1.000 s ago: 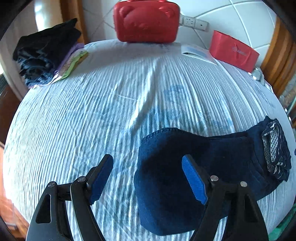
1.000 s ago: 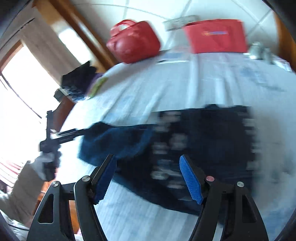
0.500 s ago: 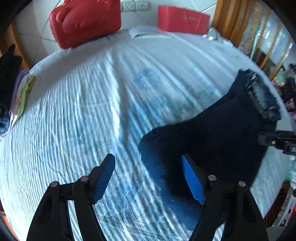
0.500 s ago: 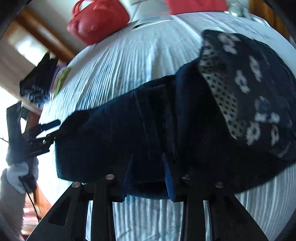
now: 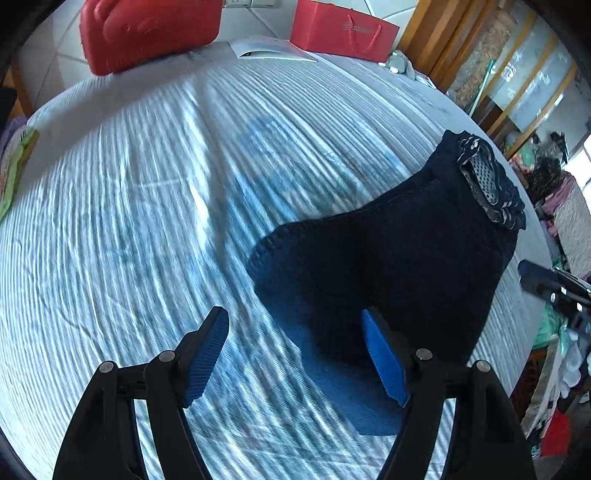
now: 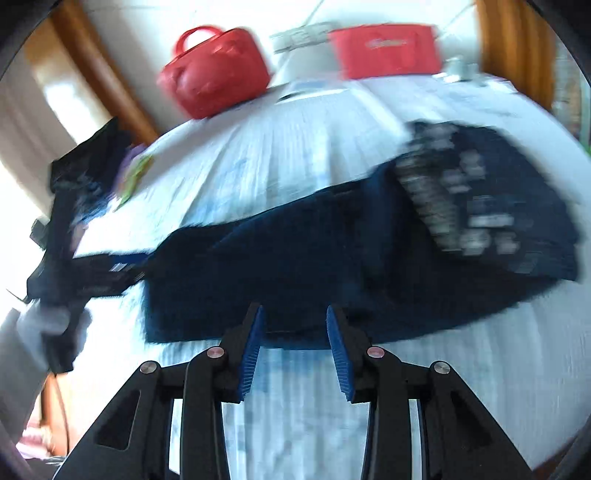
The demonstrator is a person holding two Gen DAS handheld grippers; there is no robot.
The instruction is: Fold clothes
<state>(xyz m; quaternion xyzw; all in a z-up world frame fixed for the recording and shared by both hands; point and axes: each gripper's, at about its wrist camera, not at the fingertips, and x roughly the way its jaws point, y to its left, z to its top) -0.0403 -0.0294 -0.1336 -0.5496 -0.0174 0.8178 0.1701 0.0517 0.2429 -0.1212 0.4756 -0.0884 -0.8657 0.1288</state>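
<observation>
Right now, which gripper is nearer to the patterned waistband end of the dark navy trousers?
Right. The right gripper sits at the dark navy trousers' near edge, jaws opening, empty; the left gripper is at the opposite end.

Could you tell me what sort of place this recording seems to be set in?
Probably a home bedroom: a bed with a striped sheet holds dark navy shorts, a red handbag and a pile of clothes at its edge.
</observation>
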